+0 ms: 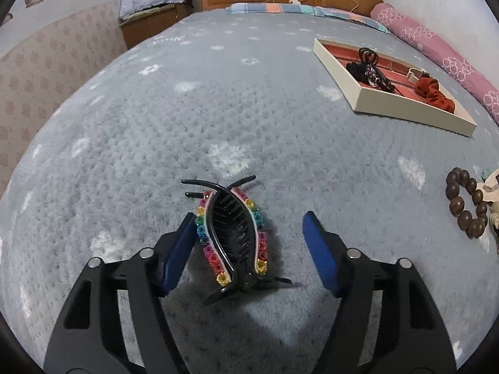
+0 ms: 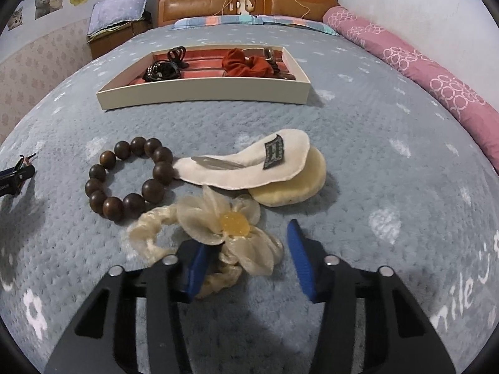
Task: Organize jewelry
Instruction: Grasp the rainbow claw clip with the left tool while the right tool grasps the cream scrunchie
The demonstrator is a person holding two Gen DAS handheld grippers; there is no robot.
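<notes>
A black claw clip (image 1: 232, 240) with rainbow gems lies on the grey-blue blanket between the fingers of my open left gripper (image 1: 249, 233); the left pad touches it or nearly so. My open right gripper (image 2: 246, 249) sits around a cream flower scrunchie (image 2: 218, 233). Beyond it lie a brown bead bracelet (image 2: 131, 177) and a cream felt clip (image 2: 246, 162) over a yellow round pad (image 2: 293, 187). The cream tray (image 2: 202, 92) with a red lining holds black clips (image 2: 162, 68) and a red scrunchie (image 2: 246, 62). The tray also shows in the left wrist view (image 1: 405, 106).
A pink bolster (image 2: 414, 62) lies along the bed's right side. A wooden headboard (image 2: 246, 0) and a striped pillow (image 2: 249, 21) are at the far end. A wooden nightstand (image 1: 149, 25) with a purple cushion stands at the left. The left gripper's tip (image 2: 15, 177) shows at the left edge.
</notes>
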